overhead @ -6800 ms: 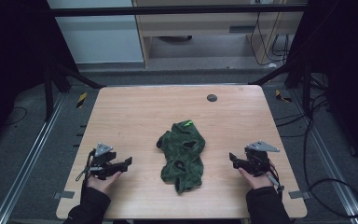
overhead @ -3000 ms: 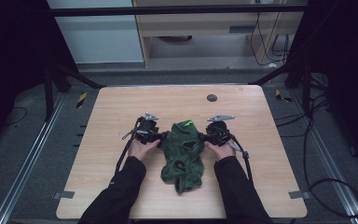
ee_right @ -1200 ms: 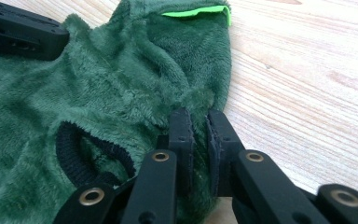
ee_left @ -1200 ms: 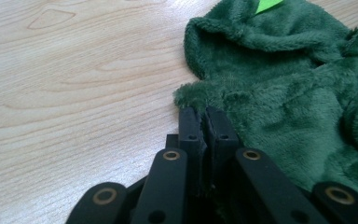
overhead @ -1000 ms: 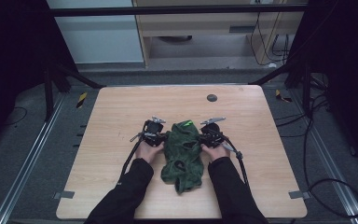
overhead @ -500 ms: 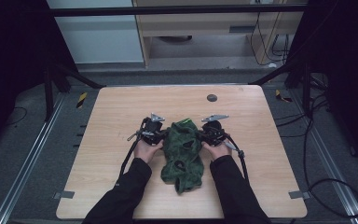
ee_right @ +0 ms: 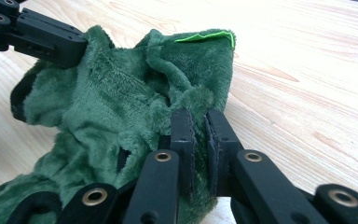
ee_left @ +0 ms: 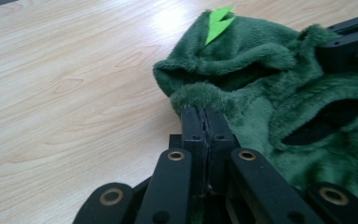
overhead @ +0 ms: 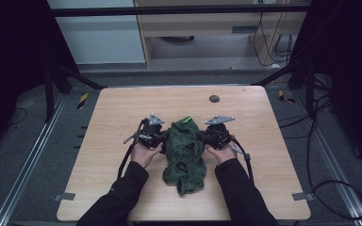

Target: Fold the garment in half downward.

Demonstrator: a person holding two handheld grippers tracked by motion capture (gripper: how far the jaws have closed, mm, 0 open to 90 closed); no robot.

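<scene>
Both forearms are reaching forward from the near edge, sleeves dark; the left gripper (overhead: 162, 137) is sitting with jaws pressed together; the right gripper (overhead: 203, 136) is facing it, jaws nearly closed.

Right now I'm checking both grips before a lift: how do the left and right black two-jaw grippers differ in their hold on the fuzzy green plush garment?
The left gripper has its jaws pressed flat together on a rolled edge of the green plush garment; the right gripper shows a narrow gap between its jaws, with fabric in it. The left gripper holds the garment's left side, the right gripper its right. Both grip near the top end, by the bright green tag.
</scene>
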